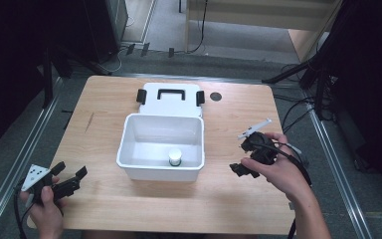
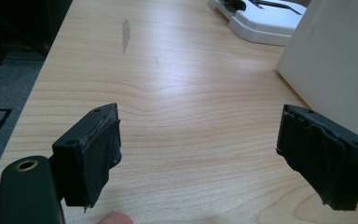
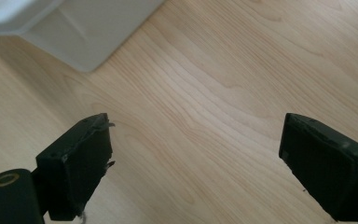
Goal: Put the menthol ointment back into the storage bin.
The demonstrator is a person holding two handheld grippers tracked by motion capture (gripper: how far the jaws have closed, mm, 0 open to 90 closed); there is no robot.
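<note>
Left gripper (image 1: 68,180): held at the table's near left corner, jaws spread wide, nothing between them; in the left gripper view (image 2: 200,154) only bare wood lay in the gap, the box wall just beyond the right-hand jaw.
Right gripper (image 1: 247,158): held near the right edge, just beside the box's near right corner, jaws likewise parted and empty; confirmed in the right gripper view (image 3: 196,163).
Table (image 1: 229,199): pale wood, faint dark scuff toward the far left.
Box (image 1: 127,144): white, open, at the middle of the table; likely thin rigid plastic, light, smooth-walled and prone to sliding if pushed.
Small container (image 1: 174,158): inside the box, against its near wall, right of middle, upright; white cap, greenish body; probably light and stiff, best pinched across the cap from above.
Lid (image 1: 151,92): white, lying flat behind the box toward the far edge, touching it; black handle (image 1: 171,93) the obvious hold, black latches at both ends.
</note>
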